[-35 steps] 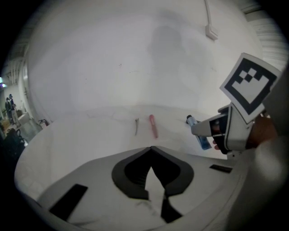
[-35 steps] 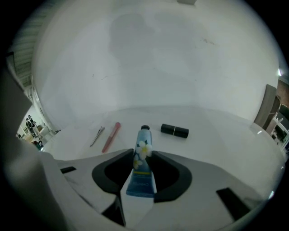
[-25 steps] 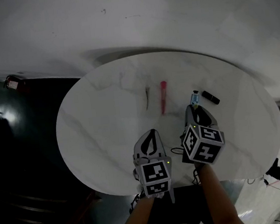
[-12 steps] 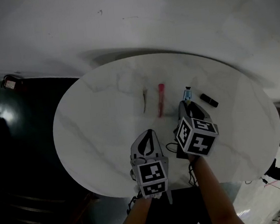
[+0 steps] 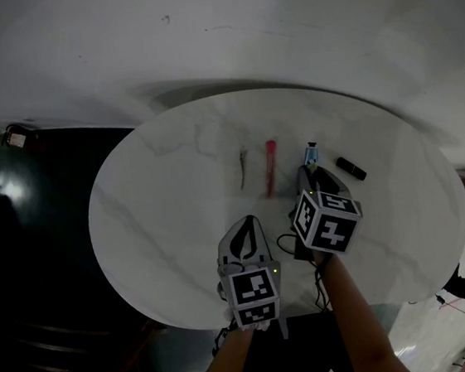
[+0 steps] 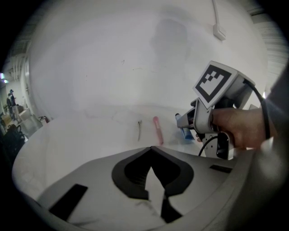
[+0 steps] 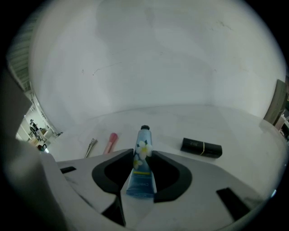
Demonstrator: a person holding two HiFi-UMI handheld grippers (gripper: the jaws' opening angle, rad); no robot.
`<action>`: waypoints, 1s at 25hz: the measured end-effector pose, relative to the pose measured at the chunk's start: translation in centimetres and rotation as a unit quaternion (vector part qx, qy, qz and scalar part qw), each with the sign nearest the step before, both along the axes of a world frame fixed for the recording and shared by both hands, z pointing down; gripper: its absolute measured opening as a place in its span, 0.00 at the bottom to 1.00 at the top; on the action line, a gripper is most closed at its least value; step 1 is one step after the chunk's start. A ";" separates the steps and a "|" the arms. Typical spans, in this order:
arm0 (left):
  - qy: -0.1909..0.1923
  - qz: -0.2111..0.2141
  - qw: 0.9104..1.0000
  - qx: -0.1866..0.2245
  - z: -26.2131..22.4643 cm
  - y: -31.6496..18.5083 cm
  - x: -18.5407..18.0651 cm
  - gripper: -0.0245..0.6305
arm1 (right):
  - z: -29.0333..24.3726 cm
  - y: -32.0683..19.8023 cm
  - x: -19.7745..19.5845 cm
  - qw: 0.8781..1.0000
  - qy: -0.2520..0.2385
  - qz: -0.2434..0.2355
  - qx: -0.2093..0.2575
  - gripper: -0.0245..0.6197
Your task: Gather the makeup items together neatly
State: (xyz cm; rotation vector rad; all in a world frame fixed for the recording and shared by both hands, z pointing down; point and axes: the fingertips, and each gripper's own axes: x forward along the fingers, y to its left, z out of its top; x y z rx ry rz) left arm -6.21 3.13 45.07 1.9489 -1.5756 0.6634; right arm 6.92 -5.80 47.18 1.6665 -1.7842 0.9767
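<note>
1. Gripping the blue flower-print tube (image 7: 142, 164), my right gripper (image 7: 142, 152) has a jaw pressed on each side of it. The crimped end sits back in the throat and the dark cap points out past the tips.
2. In the head view the tube (image 5: 312, 155) sticks out beyond the right gripper (image 5: 313, 172), over the white marble table (image 5: 162, 231). I cannot tell whether the cap touches the tabletop.
3. Ahead of those jaws and off to their right lies a black lipstick (image 7: 201, 147), flat on its side and crosswise to the line I am pointing along. It is near the tube but apart from it.
4. Ahead and to the left of the jaws lies a pink stick (image 7: 110, 142). Just left of that is a thin metal hair clip (image 7: 90, 147). The two lie roughly parallel and do not touch.
5. My left gripper (image 6: 151, 149) is clenched on nothing, its tips meeting in a point. It hangs low over the near part of the table, to the left of the right gripper and a little behind it.
6. From the left gripper, the hair clip (image 6: 139, 128) and the pink stick (image 6: 157, 130) lie straight ahead. The right gripper's marker cube (image 6: 216, 82) and the hand (image 6: 239, 131) holding it are up to the right.
</note>
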 end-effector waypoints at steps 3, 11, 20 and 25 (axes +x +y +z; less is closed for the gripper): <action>0.001 0.001 1.000 -0.002 0.2 0.0 0.0 0.07 | 0.3 -0.1 -0.1 1.000 0.000 -0.002 -0.005 0.28; 0.001 0.000 1.000 -0.009 0.5 0.0 -0.2 0.07 | 0.8 -0.2 -0.3 1.000 0.004 -0.001 -0.013 0.28; -0.001 0.000 1.000 -0.012 0.9 -0.1 -0.2 0.07 | 1.1 -0.1 -0.4 1.000 0.021 -0.008 -0.019 0.28; -0.002 -0.002 1.000 -0.012 0.9 -0.2 -0.3 0.07 | 1.1 0.0 -0.5 0.999 0.030 -0.007 -0.020 0.28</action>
